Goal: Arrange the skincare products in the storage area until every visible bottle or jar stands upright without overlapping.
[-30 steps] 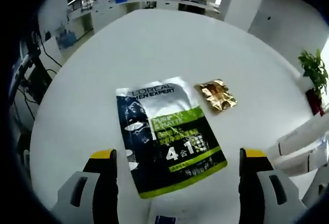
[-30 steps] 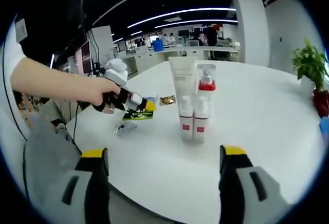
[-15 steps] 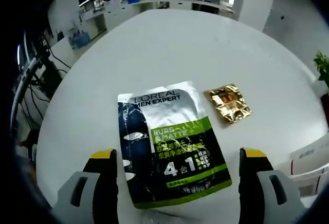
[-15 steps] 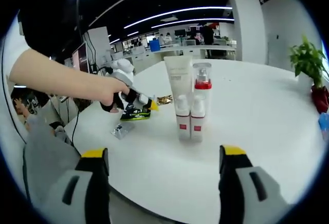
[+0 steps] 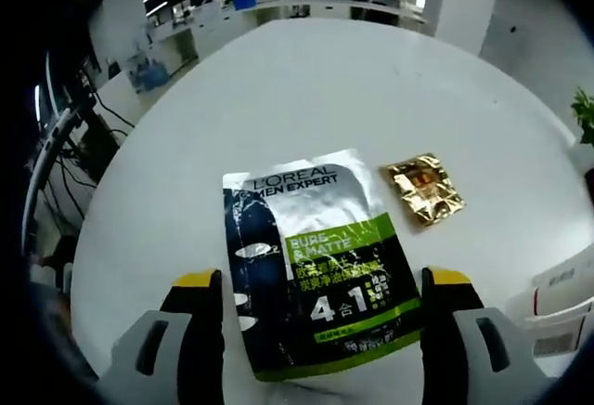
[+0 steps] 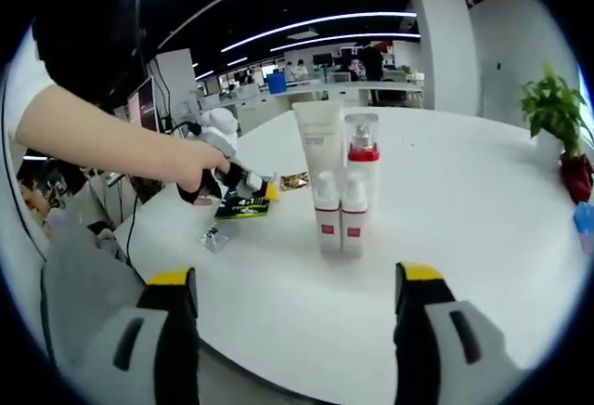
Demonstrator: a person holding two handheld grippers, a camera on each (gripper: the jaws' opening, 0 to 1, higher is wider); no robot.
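— Sachet (image 5: 316, 266) first, was it? Which step did you think you were on?

— Approach, as I judged it. My left gripper (image 5: 316, 280) hung over the flat face-mask sachet on the white table (image 5: 278, 80), jaws spread wide and grasping nothing. Nothing was lifted yet.

— Where did the sachet lie against your fingers?

— In the lower middle of the left gripper view, lying flat between my two yellow-tipped fingers (image 5: 197, 280). Its lower half sat in the gap, its edges just inside each tip; whether a tip touched it I could not tell. A small gold packet (image 5: 425, 188) lay just beside its upper right corner, apart from it.

— And the bottles?

— In the middle of the right gripper view, a white tube (image 6: 317, 150), a red-collared pump bottle (image 6: 362, 159) and two small white bottles (image 6: 339, 215) stood upright in a tight cluster. My right gripper (image 6: 288, 284) waited well short of them, jaws apart, empty.

— So what did the next move call for?

— Going lower and pinching one edge, I reckoned. A thin flat sachet gives little to grip, so the fingers would have needed to slide under a corner without dragging the gold packet along.
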